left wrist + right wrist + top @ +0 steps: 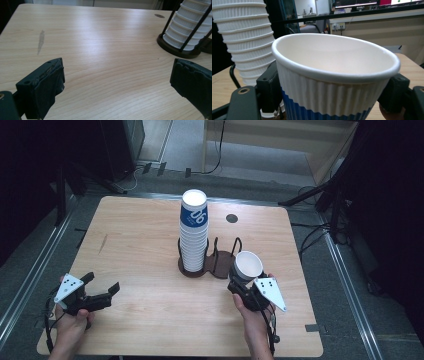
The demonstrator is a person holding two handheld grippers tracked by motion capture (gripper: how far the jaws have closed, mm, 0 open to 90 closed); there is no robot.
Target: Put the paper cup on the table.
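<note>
A ribbed paper cup [248, 266], white with a blue base, sits clamped in the right gripper [243, 282] beside the wire cup holder [210, 260], while the left gripper [102, 289] hangs wide open, empty, over pale wooden table [140, 310].

Only readable mark: big white digits on the blue band of the top cup [194, 213] in the cup stack [193, 242], high view. They read approx "06", turned sideways; could equally be "90", can't tell which way up. A smaller white line of print sits beside the digits, too small to read.

Cup [332, 82] in the right gripper view: blue band at the bottom w/ white ribbed wall above, no print legible on the side that faces the camera.

Screens in the background of the right gripper view: coloured strips, nothing legible.
</note>
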